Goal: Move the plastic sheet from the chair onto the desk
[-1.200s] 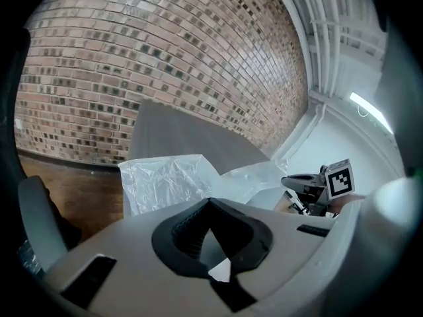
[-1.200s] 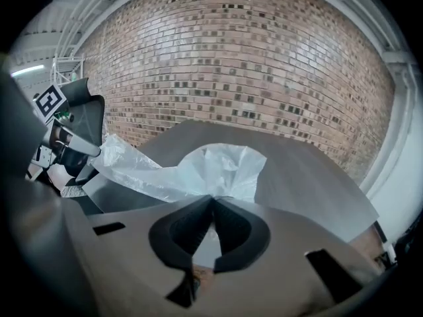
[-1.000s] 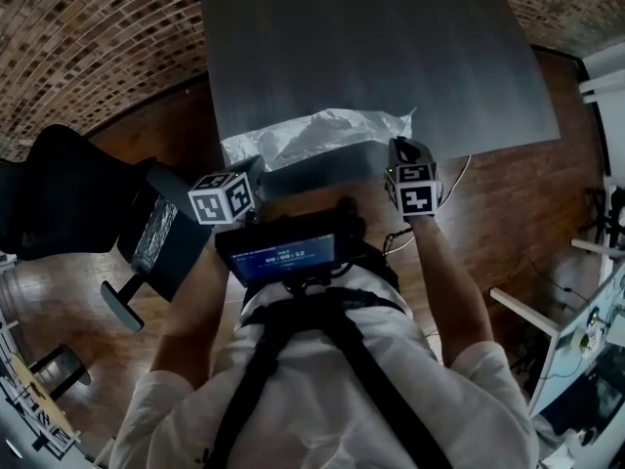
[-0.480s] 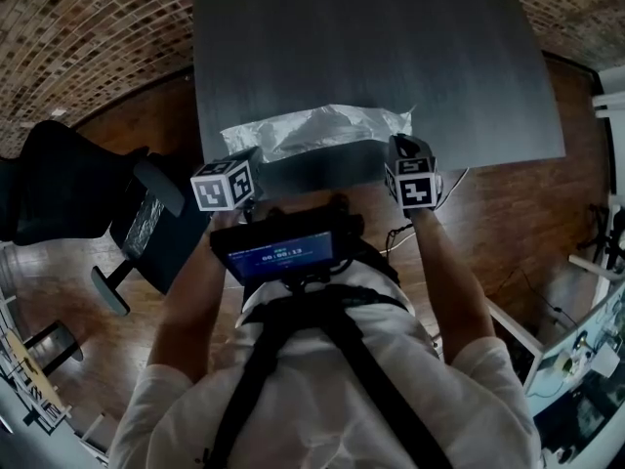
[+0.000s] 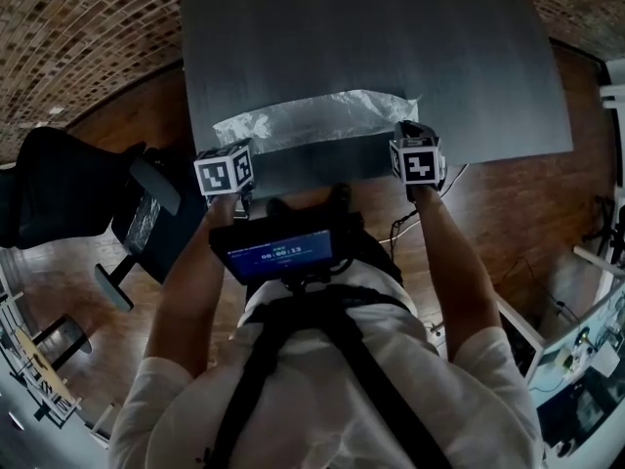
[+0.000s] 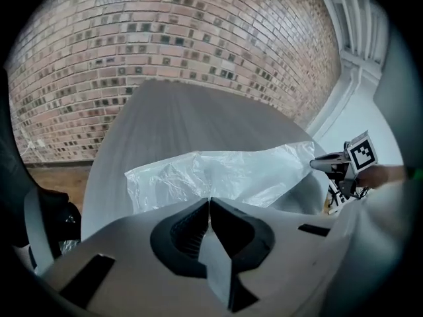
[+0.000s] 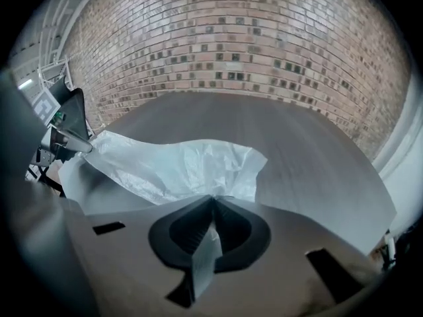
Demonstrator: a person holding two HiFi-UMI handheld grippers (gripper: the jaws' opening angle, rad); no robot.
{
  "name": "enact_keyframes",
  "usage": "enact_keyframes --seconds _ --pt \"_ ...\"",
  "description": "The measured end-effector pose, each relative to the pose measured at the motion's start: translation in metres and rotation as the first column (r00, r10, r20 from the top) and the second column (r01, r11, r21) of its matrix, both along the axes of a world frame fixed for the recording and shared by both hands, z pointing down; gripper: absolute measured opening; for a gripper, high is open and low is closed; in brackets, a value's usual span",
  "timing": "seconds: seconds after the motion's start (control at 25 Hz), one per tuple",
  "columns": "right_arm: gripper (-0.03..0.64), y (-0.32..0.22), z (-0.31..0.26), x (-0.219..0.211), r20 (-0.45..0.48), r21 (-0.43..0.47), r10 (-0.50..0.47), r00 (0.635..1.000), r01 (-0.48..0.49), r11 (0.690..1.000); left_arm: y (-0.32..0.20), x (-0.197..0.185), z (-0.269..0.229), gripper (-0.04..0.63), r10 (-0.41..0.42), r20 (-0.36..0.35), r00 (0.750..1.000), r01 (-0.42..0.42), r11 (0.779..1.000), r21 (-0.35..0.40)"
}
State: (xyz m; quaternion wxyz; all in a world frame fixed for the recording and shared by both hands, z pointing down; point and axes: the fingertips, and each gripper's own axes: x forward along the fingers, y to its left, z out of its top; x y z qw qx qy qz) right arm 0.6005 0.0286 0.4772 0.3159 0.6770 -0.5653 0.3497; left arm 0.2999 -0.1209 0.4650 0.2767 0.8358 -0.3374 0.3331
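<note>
A crumpled clear plastic sheet (image 5: 312, 117) lies stretched across the near part of the dark grey desk (image 5: 371, 37). My left gripper (image 5: 234, 149) is shut on its near left corner. The right gripper (image 5: 404, 130) is shut on its near right corner. In the left gripper view the shut jaws (image 6: 209, 203) pinch a strip of the sheet (image 6: 225, 174), which spreads over the desk (image 6: 178, 111). The right gripper view shows the same: its tips (image 7: 213, 201) meet on the film, with the sheet (image 7: 178, 167) running left toward the other gripper (image 7: 63, 134).
A black office chair (image 5: 59, 193) stands left of the desk on the wooden floor (image 5: 508, 213), its seat (image 5: 151, 225) turned toward me. A brick wall (image 6: 165, 38) rises behind the desk. White furniture (image 5: 586, 350) stands at the right.
Both grippers have moved forward and down over the desk's near edge. The sheet, bunched and lifted a second ago, now lies flatter and further onto the desktop.
</note>
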Motion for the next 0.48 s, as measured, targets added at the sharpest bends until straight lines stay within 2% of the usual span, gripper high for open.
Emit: enact_keyframes --seconds 0.12,0.2,0.32,0.48 --pt "0.044 -0.003 0.001 0.003 0.002 -0.015 -0.002 1.0 0.002 1.0 -0.002 -0.005 0.006 0.066 0.002 0.025 1.0 -0.002 1.0 -0.012" --pt "0.154 0.003 0.009 0.008 0.016 -0.041 0.011 1.0 -0.011 0.999 -0.003 -0.006 0.007 0.089 0.005 0.023 1.0 -0.005 1.0 -0.014" --pt "0.223 0.005 0.022 0.015 0.032 -0.053 0.032 0.999 -0.03 0.998 -0.008 -0.009 0.014 0.133 0.004 0.015 1.0 -0.003 1.0 -0.019" --pt "0.249 0.002 0.039 0.027 0.038 -0.042 0.071 0.997 -0.069 0.997 -0.017 -0.011 0.032 0.166 -0.007 -0.002 1.0 0.007 1.0 -0.026"
